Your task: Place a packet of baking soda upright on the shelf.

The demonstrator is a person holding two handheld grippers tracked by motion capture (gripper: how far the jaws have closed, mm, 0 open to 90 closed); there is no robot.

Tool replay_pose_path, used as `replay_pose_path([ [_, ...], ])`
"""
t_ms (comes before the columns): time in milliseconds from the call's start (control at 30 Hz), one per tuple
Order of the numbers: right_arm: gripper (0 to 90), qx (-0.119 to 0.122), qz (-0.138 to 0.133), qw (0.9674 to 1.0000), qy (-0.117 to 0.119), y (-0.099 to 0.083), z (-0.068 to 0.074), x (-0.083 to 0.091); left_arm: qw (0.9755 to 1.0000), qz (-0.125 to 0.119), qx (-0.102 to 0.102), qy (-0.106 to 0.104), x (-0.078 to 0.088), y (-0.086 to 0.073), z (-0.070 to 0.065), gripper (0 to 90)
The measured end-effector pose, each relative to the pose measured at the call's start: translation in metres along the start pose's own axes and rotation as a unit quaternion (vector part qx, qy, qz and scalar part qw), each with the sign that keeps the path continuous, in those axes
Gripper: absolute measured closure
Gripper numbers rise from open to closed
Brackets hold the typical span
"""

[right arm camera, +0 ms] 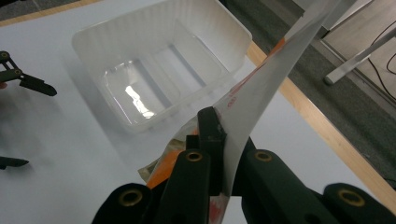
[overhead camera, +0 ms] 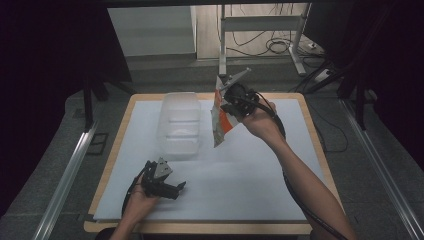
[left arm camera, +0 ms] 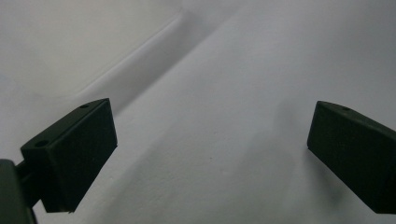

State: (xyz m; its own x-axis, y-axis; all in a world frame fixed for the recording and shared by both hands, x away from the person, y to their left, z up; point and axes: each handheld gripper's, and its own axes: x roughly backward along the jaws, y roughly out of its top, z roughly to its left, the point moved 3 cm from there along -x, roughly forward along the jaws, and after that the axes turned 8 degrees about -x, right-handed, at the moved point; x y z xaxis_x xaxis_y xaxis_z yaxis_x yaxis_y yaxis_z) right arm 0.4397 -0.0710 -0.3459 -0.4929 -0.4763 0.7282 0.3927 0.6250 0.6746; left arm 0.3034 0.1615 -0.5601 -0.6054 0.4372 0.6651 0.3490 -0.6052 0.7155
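R fingers [overhead camera: 231, 102]: clamped on pouch [overhead camera: 219, 120], held up off bench [overhead camera: 250, 170]
Pouch: hangs just at 3 o'clock of tub [overhead camera: 180, 125], not touching
L fingers [overhead camera: 172, 187]: apart, nothing between, low over bench at 7 o'clock
Tub: far-centre, upright

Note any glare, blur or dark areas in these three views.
High view: dim, black at the sides, white table sheet evenly lit. Left gripper view: soft focus, faint shadows by the left tool. Right gripper view: glare spot in the clear tray; packet edge slightly blurred.
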Motion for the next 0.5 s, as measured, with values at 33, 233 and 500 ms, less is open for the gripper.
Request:
replay_pose_path([
  [33, 89.1, 0.004, 0.002, 1.0000, 0.000, 0.002, 0.002, -0.001, 1.0000, 0.000, 0.000, 0.000, 0.000, 0.000, 0.000, 1.5],
  [233, 89.1, 0.023, 0.008, 0.9997, 0.001, 0.013, 0.012, -0.007, 1.0000, -0.001, 0.002, -0.001, 0.000, 0.000, 0.000, 1.5],
  [500, 89.1, 0.041, 0.009, 0.9991, 0.003, 0.027, 0.025, -0.013, 1.0000, -0.002, -0.001, -0.001, 0.000, 0.000, 0.000, 1.5],
])
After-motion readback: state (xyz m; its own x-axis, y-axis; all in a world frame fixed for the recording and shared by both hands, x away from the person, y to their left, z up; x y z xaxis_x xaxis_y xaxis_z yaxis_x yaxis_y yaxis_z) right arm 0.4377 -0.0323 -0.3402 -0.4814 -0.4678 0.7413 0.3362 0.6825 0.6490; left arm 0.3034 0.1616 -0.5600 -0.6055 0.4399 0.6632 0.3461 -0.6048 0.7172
